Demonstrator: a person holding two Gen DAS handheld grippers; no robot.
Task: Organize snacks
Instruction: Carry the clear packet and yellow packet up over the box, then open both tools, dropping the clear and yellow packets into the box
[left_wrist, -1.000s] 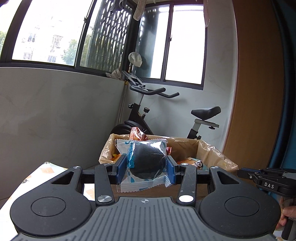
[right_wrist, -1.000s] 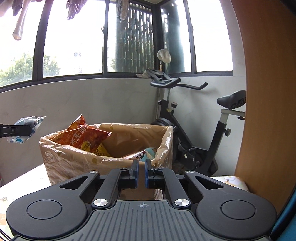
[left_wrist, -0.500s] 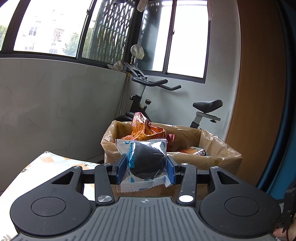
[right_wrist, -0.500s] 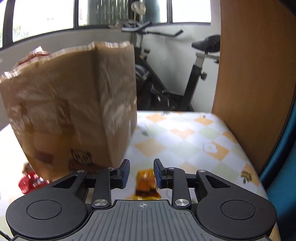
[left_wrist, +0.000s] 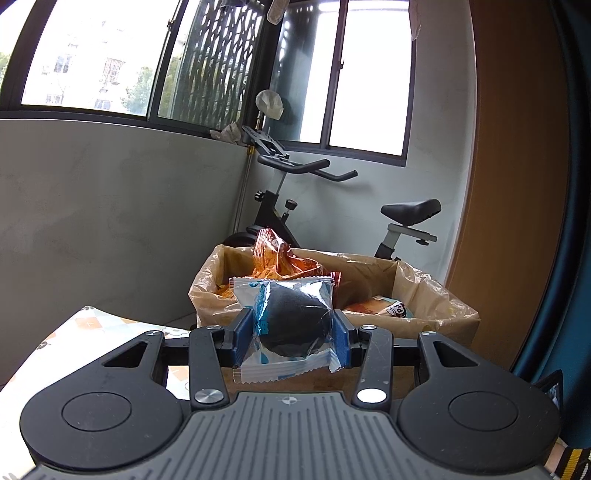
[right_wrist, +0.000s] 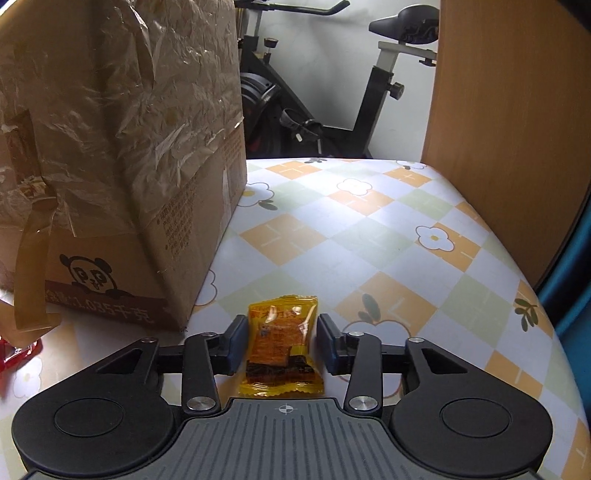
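Note:
My left gripper (left_wrist: 291, 334) is shut on a clear-wrapped dark round snack (left_wrist: 293, 317) and holds it in the air in front of the plastic-lined cardboard box (left_wrist: 428, 295). An orange chip bag (left_wrist: 275, 258) sticks up out of that box. In the right wrist view my right gripper (right_wrist: 282, 328) points down at the table, its jaws opening. A small yellow snack packet (right_wrist: 280, 354) lies flat on the tablecloth between the two pads, with a gap on each side. The box (right_wrist: 129, 147) stands just to the left of it.
The table (right_wrist: 369, 240) has a checked flower-print cloth. A red packet (right_wrist: 14, 354) lies at the left edge by the box. A wooden panel (right_wrist: 498, 110) borders the table on the right. An exercise bike (left_wrist: 295, 177) stands behind the table by the windows.
My right gripper has dropped from above the box down to the tabletop, tilted downward and parted its jaws around the yellow packet. The left gripper keeps its hold in place.

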